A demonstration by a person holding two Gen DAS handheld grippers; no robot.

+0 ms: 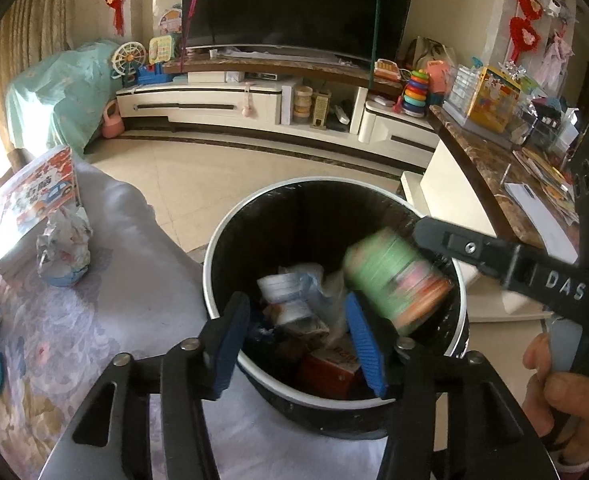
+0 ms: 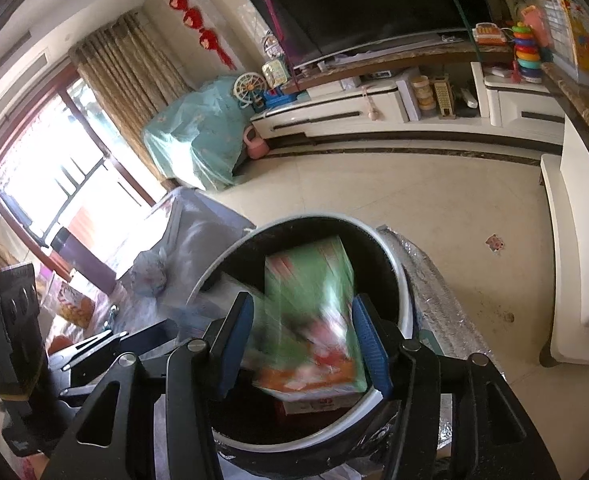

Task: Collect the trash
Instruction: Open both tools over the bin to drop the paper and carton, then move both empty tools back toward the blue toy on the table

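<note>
Green carton (image 2: 314,312) — blurred over bin (image 2: 408,304) | right tool (image 2: 302,344) spread | left tool (image 1: 294,344) spread, empty

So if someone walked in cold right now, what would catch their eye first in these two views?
The motion-blurred green and orange carton, dropping into the round black white-rimmed trash bin between the right gripper fingers. Next, the open, empty left gripper above the trash already in the bin. Then the crumpled white paper wad on the floral tablecloth left of the bin.

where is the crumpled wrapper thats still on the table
In the left wrist view the crumpled wrapper sits on the table, left of the trash bin, just before a picture book.
</note>
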